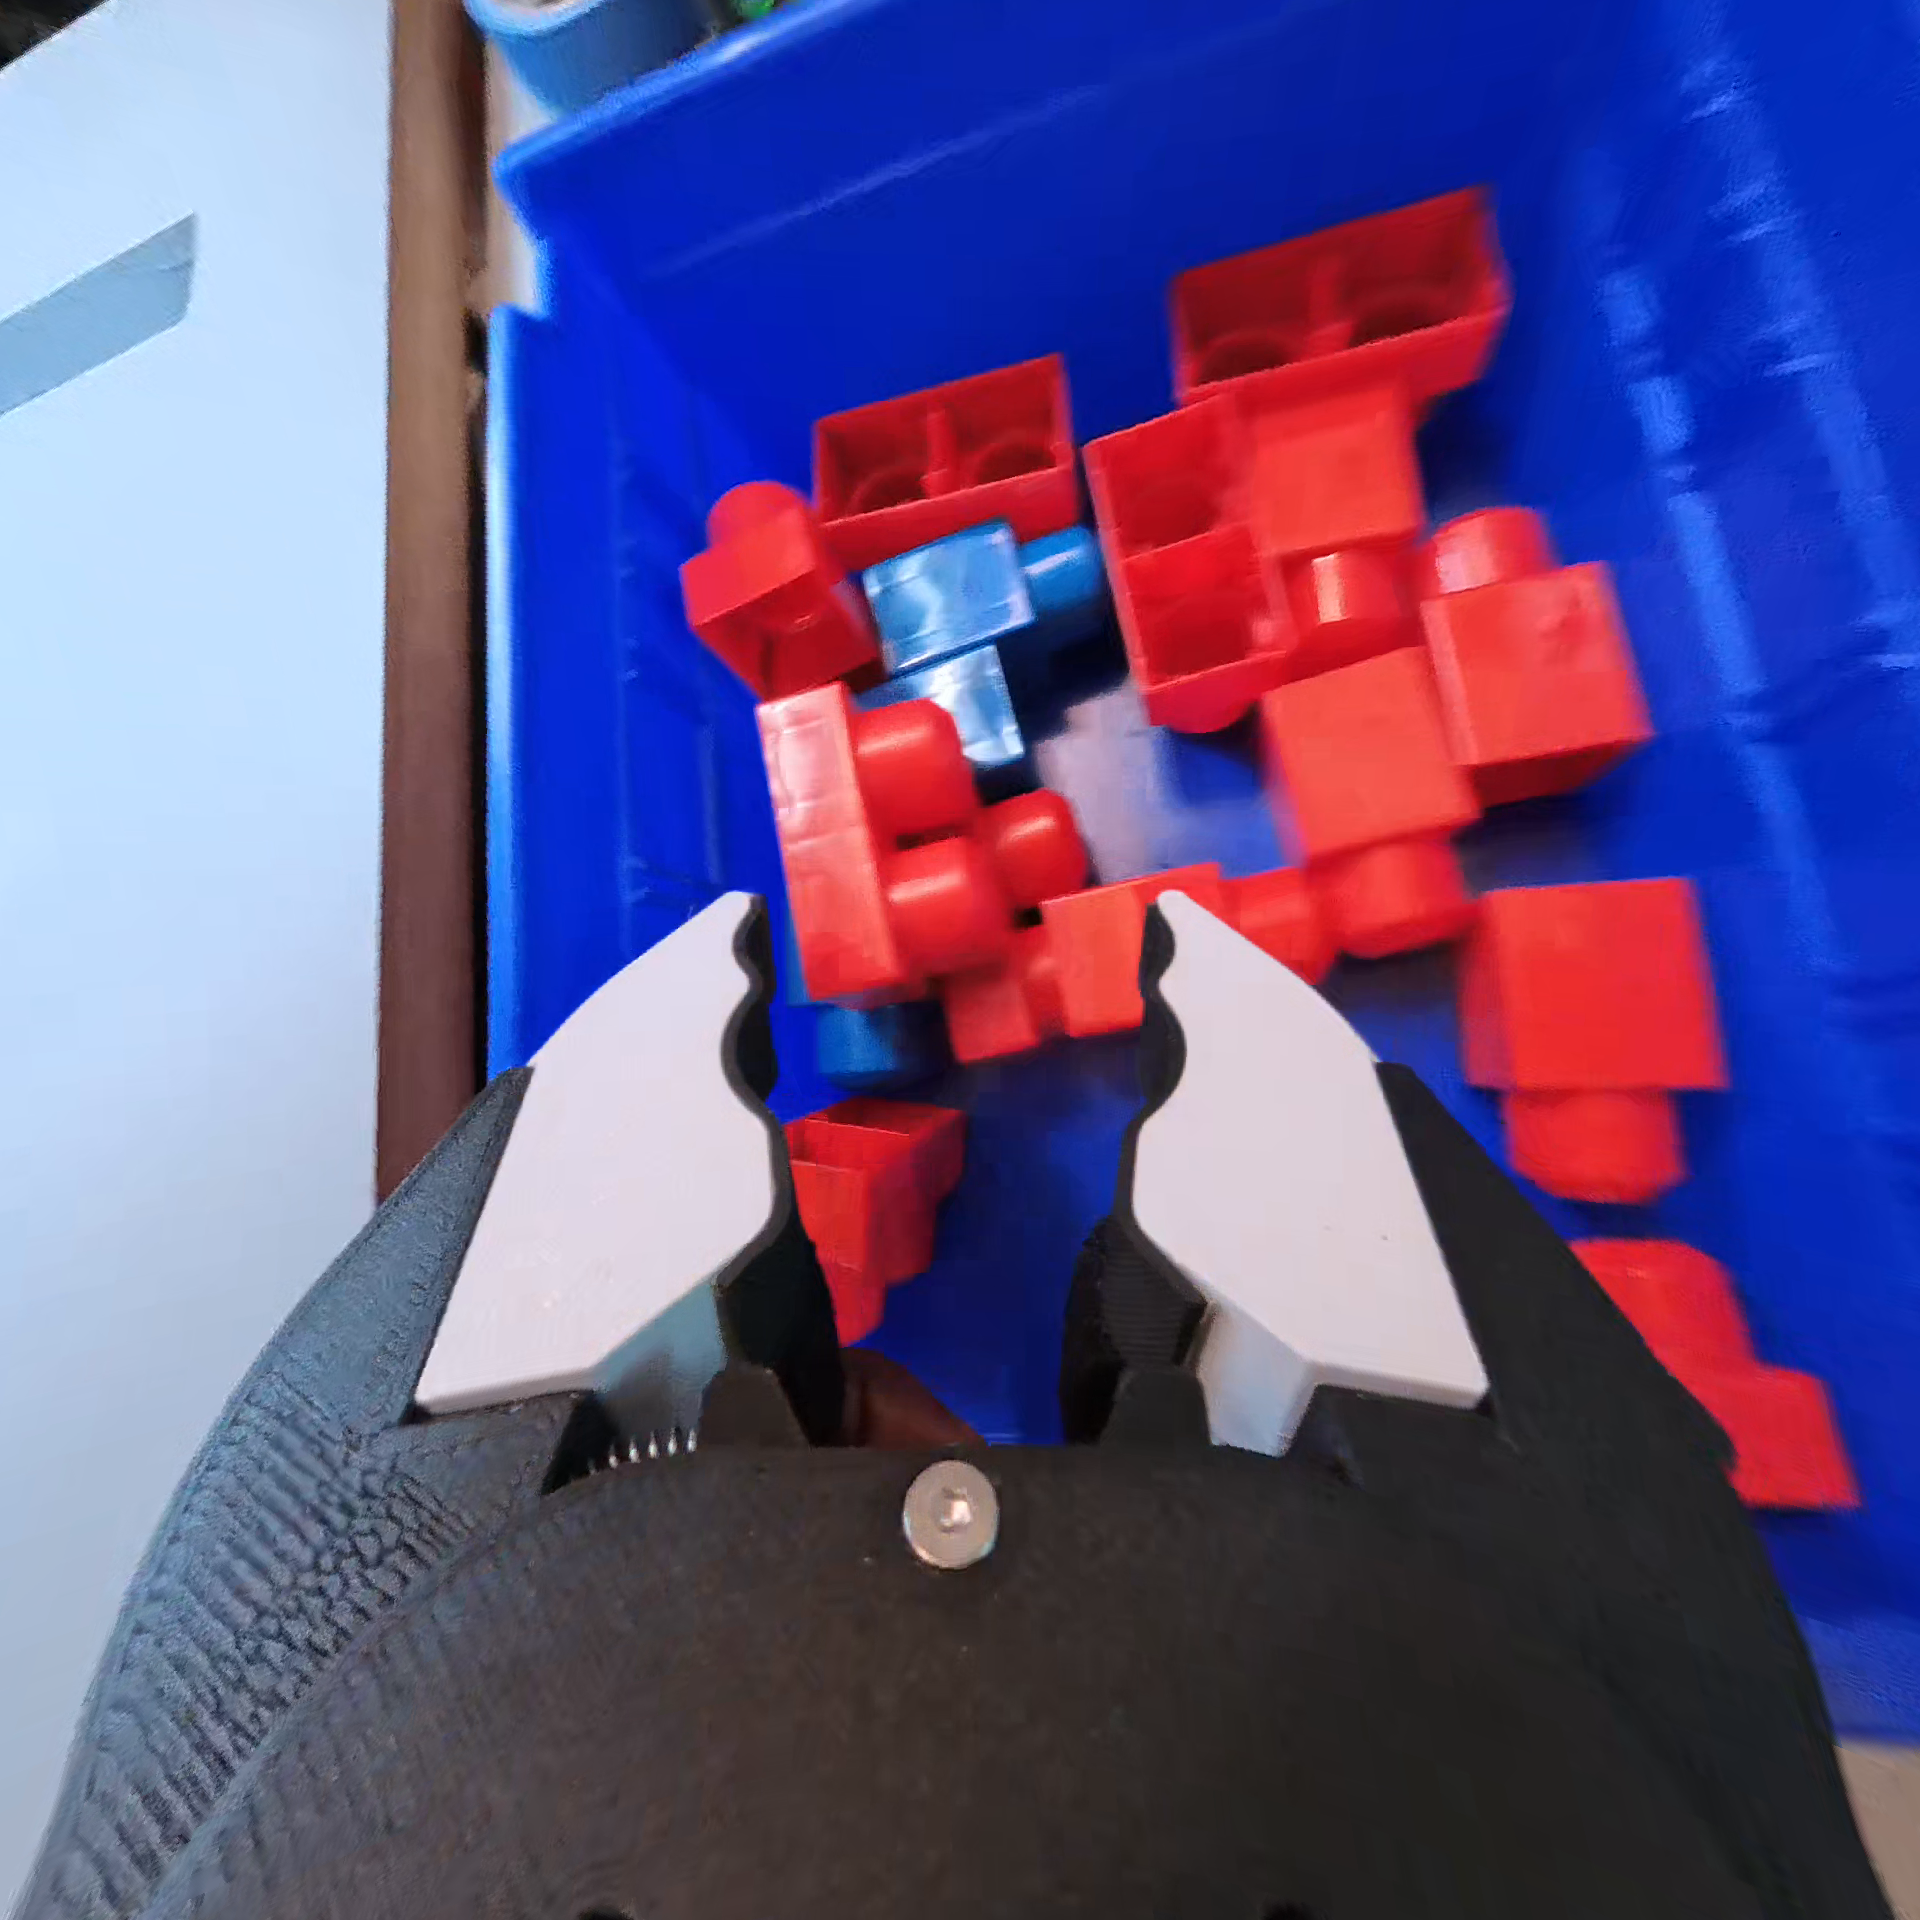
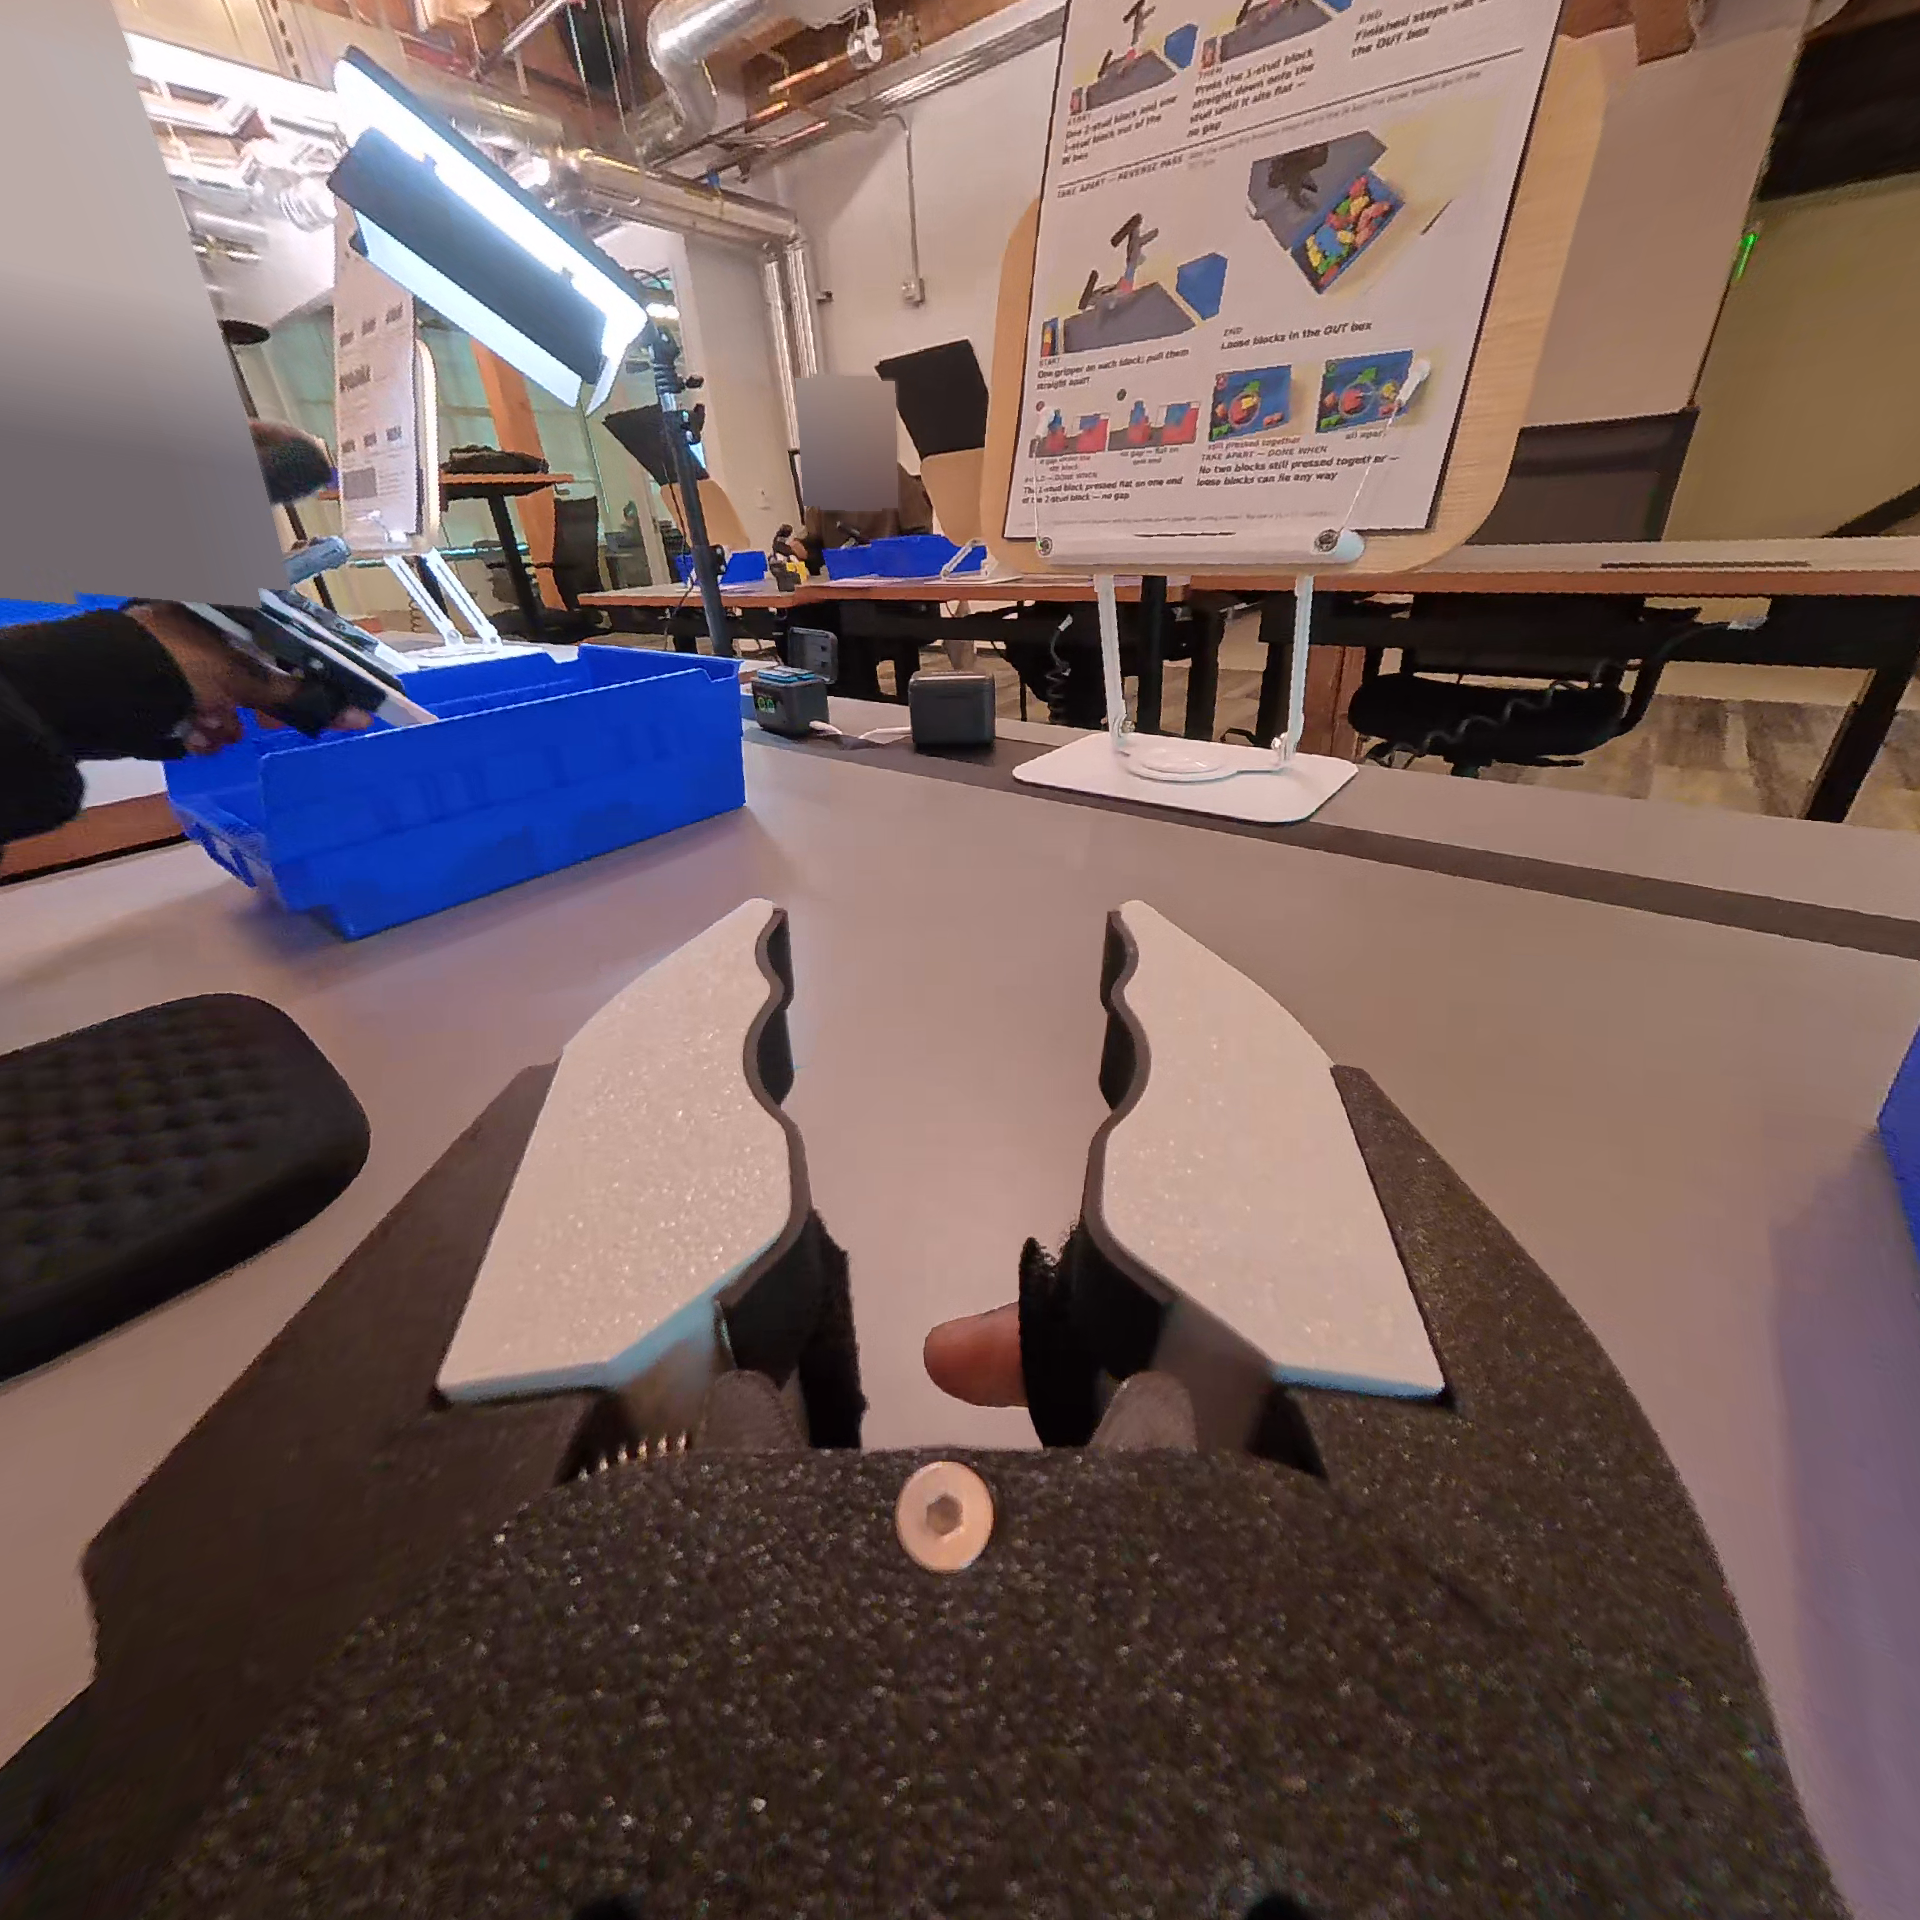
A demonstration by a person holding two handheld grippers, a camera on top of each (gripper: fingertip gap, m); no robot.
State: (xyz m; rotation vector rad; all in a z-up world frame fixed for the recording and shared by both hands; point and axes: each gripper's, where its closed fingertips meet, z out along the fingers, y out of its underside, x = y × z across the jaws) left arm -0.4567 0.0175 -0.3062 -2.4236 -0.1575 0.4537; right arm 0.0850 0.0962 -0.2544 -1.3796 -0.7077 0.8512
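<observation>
Two hand-held grippers, both with jaws apart and nothing clamped.

The left gripper reaches down into a blue bin, its jaws wide around a cluster of red blocks without clearly pressing them; a blue block lies at 12 o'clock. In the right wrist view a gloved hand tilts it into the bin at 10 o'clock. The right gripper hovers level over a bare grey table, holding nothing.

Red blocks, two blue blocks, blue bin; grey table; black dimpled pad.
</observation>
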